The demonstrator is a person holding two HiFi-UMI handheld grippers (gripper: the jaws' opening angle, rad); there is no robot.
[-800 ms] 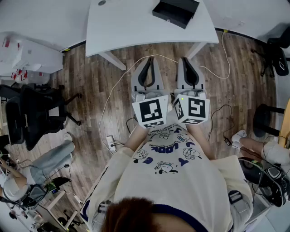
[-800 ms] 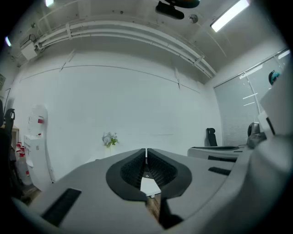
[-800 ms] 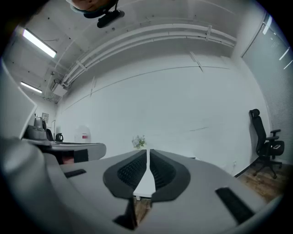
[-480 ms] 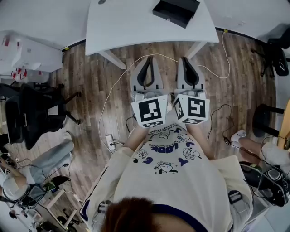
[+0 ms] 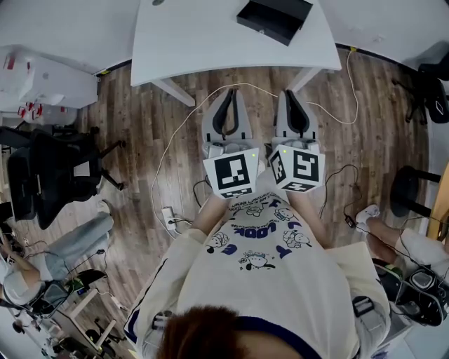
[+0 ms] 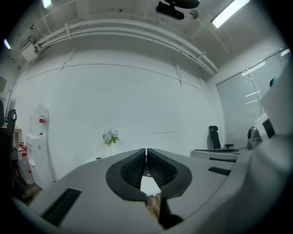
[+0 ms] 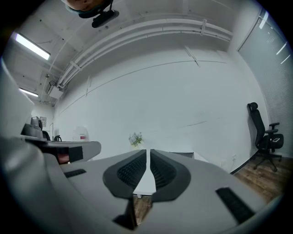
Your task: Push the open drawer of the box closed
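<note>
Little change is to be noted against the earlier pictures: the left gripper (image 5: 229, 95) and the right gripper (image 5: 292, 94) are held side by side close before the person's body, in nearly the same place as a moment ago, over the wooden floor (image 5: 140, 140) and short of the white table (image 5: 210, 42). From this it may be judged that the push has not been started and that the whole reach to the table is still to be made. In the left gripper view the jaws of the left gripper (image 6: 146, 151) are seen pressed together at their tips, with nothing held between them; in the right gripper view the same is seen of the right gripper (image 7: 148, 151), its tips met and empty. The box (image 5: 273, 17) is found at the far right part of the table, well apart from both grippers; it is shown as a flat black body set at a slant to the table edge. How far its drawer stands out cannot be made out from the head view, where the box is small
</note>
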